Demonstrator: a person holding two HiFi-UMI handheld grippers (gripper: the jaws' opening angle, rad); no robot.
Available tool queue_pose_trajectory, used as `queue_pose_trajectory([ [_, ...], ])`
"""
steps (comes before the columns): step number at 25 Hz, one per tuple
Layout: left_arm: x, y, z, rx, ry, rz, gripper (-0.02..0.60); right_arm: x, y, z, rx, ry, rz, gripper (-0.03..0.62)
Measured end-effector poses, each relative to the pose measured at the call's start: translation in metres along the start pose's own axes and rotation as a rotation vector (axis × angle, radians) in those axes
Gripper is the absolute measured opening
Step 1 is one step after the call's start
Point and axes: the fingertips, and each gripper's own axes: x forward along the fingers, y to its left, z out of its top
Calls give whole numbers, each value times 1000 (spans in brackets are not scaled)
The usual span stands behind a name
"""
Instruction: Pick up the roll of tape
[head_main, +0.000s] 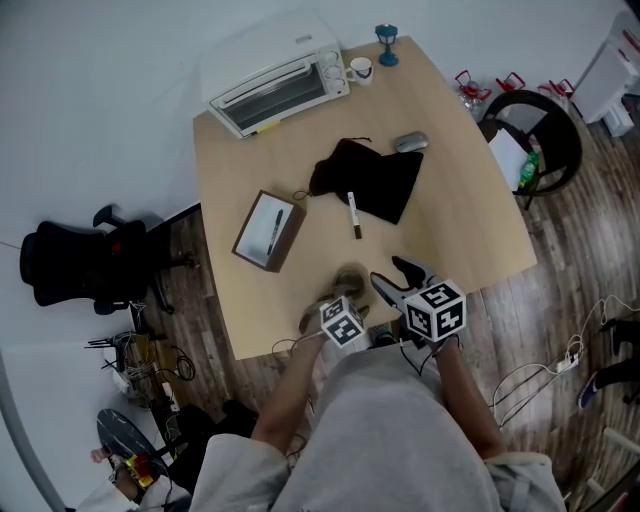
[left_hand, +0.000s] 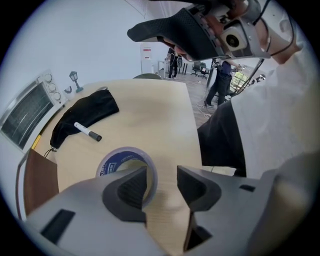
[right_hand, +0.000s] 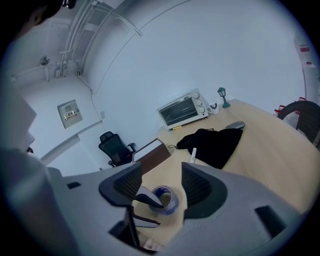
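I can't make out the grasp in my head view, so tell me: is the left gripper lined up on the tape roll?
Observer: Yes: the left gripper has one finger inside the hole of the tape roll, the other outside.
Operator: Gripping yet?
Observer: No; the jaws stand apart, a gap showing between the outer finger and the roll's wall.
Operator: And the right gripper?
Observer: The right gripper is open, nothing between its jaws; the roll lies beyond them.

Tape roll sits on table under L claw, w/ one jaw in its hole, other outside. Marker lies beyond roll, by pouch; box to claw's left, oven further back.
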Motion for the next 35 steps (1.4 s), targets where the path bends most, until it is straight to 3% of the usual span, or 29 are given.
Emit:
queue_pose_trajectory([
  [10,14,-5,-12,157,121,17,170,-5,4,-10,-7,12,11,250],
  [18,19,-6,-12,128,126,3,135,-7,6,-17,-9,23,13,250],
  [26,22,-1,-11,134,132,30,56,-7,6,-22,4,27,17,250],
  [35,24,-2,-12,134,137,17,43,-9,1,-22,26,15,8,249],
])
